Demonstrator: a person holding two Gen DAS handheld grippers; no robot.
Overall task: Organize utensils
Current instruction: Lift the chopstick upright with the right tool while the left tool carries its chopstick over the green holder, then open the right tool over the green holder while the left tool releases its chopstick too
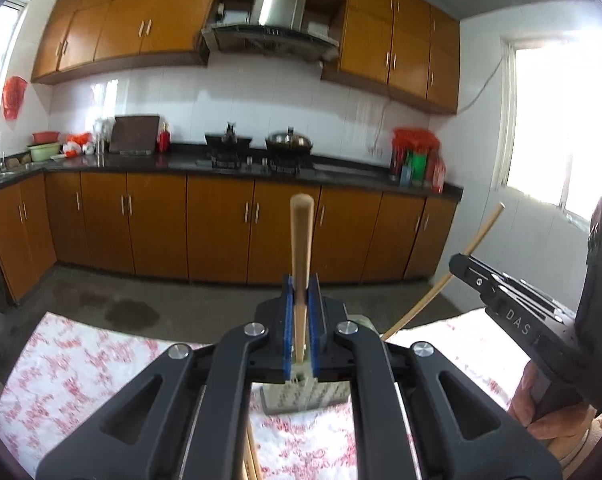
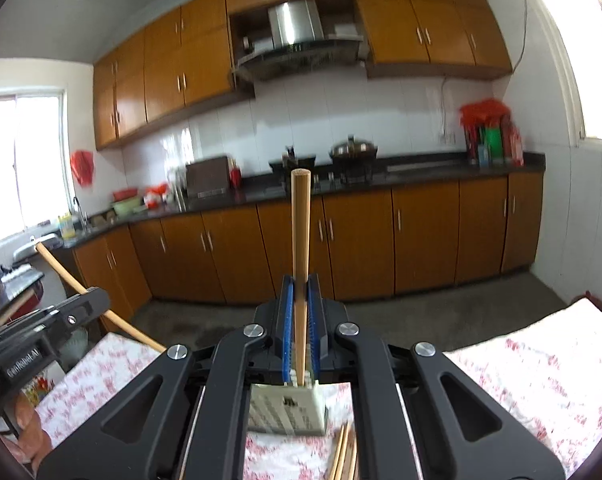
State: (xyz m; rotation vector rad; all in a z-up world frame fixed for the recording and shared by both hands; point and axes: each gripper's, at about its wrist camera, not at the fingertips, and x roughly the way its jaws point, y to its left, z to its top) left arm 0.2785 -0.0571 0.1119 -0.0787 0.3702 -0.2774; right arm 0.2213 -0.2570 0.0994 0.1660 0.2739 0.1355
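Between each claw's blue pads: left claw (image 1: pixel 301 312) pinches one slim wooden chopstick (image 1: pixel 301 248) | right claw (image 2: pixel 301 312) pinches another (image 2: pixel 301 240) | light, stiff, slick; grip mid-shaft | slotted white holder (image 2: pixel 287 410) below claws

- The utensil holder (image 2: pixel 287 410) stands on the table (image 2: pixel 533 376) directly under both tools, blocking a straight descent.
- Loose chopsticks (image 2: pixel 343 456) lie just beside the holder.
- The table lies open to the right of the holder.
- The left tool (image 2: pixel 61 316) crowds the left flank of the right tool (image 2: pixel 300 320).
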